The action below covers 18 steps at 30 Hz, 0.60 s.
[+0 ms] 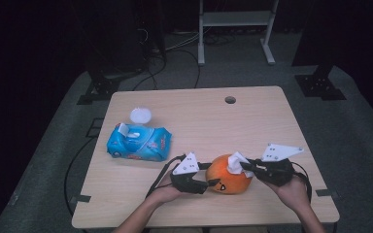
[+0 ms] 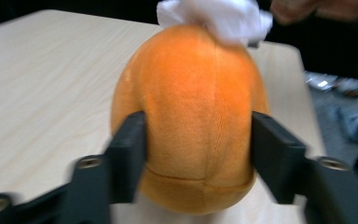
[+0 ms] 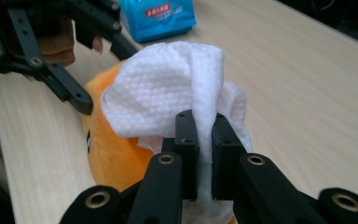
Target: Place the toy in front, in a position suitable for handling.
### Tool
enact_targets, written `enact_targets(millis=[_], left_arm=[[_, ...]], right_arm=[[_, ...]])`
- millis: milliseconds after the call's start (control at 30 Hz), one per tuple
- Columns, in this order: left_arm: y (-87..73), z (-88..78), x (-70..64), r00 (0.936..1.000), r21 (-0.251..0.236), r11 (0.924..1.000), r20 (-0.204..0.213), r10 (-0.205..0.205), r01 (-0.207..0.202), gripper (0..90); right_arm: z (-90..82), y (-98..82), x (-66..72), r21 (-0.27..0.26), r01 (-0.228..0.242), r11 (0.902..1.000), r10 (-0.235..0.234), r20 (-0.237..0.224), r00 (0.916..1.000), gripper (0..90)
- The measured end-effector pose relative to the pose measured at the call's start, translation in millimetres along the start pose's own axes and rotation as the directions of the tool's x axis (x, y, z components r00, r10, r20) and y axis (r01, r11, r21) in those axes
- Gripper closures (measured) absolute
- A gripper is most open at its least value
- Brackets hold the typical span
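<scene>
An orange plush toy [image 1: 228, 182] [image 2: 196, 107] rests near the front edge of the wooden table [image 1: 272, 126]. My left gripper [image 1: 212, 184] [image 2: 198, 140] comes in from the toy's left, its jaws pressed on either side of the body. A crumpled white wipe [image 1: 235, 162] [image 3: 168, 84] lies against the top of the toy [image 3: 107, 154]. My right gripper [image 1: 245, 166] [image 3: 204, 126] is shut on that wipe, reaching in from the right. The wipe [image 2: 214, 18] also peeks over the toy's crown in the left gripper view.
A blue pack of wet wipes [image 1: 138, 143] [image 3: 161, 16] lies at the table's left with a sheet sticking out. A small white round lid [image 1: 140, 115] sits behind it. A cable hole [image 1: 230, 100] is near the far edge. A white rack stands on the floor beyond.
</scene>
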State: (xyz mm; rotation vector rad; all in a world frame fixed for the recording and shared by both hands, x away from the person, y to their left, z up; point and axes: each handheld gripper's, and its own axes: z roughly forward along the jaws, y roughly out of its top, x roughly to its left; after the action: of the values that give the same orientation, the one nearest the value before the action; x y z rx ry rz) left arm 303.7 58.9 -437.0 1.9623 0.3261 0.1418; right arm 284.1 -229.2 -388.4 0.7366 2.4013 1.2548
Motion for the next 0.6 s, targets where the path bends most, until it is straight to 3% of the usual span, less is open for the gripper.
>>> enact_targets(millis=[100, 200, 300, 367, 400, 500, 600], left_arm=[[2.7, 2.7, -1.5, 0.9991, -0.018, 0.9990, 0.006, -0.041, 0.041, 24.1], [2.5, 3.1, -3.1, 0.9990, 0.001, 0.9990, 0.000, -0.044, 0.044, 22.4], [0.0, 1.7, -5.3, 1.0000, 0.009, 0.9999, 0.005, 0.008, -0.008, 34.6], [1.3, 0.6, -7.8, 0.9985, 0.027, 0.9982, 0.015, 0.052, -0.053, 36.1], [1.4, 0.3, -7.6, 0.9985, 0.030, 0.9981, 0.014, 0.054, -0.054, 36.0], [0.2, -1.7, -1.6, 0.9996, 0.030, 0.9992, 0.013, 0.026, -0.026, 32.9], [-1.2, -4.0, 6.6, 0.9984, 0.033, 0.9980, 0.012, -0.055, 0.055, 23.8]], right_arm=[[5.3, -0.2, 8.2, 0.009, 0.005, 0.9999, -0.005, -0.048, 0.9988, 83.3], [10.2, 7.5, 21.1, 0.031, 0.052, 0.9981, -0.049, -0.098, 0.9939, 83.2], [9.2, 14.8, 27.9, 0.013, 0.081, 0.9966, -0.079, -0.092, 0.9926, 83.1], [7.0, 16.8, 26.1, -0.027, 0.079, 0.9965, -0.081, -0.062, 0.9948, 83.1], [6.5, 16.6, 22.9, -0.029, 0.073, 0.9969, -0.074, -0.048, 0.9961, 83.1], [8.1, 10.0, 12.0, -0.013, 0.049, 0.9987, -0.049, -0.050, 0.9975, 83.2], [7.3, -1.0, 2.5, -0.002, 0.000, 1.0000, 0.000, -0.050, 0.9987, 83.3]])
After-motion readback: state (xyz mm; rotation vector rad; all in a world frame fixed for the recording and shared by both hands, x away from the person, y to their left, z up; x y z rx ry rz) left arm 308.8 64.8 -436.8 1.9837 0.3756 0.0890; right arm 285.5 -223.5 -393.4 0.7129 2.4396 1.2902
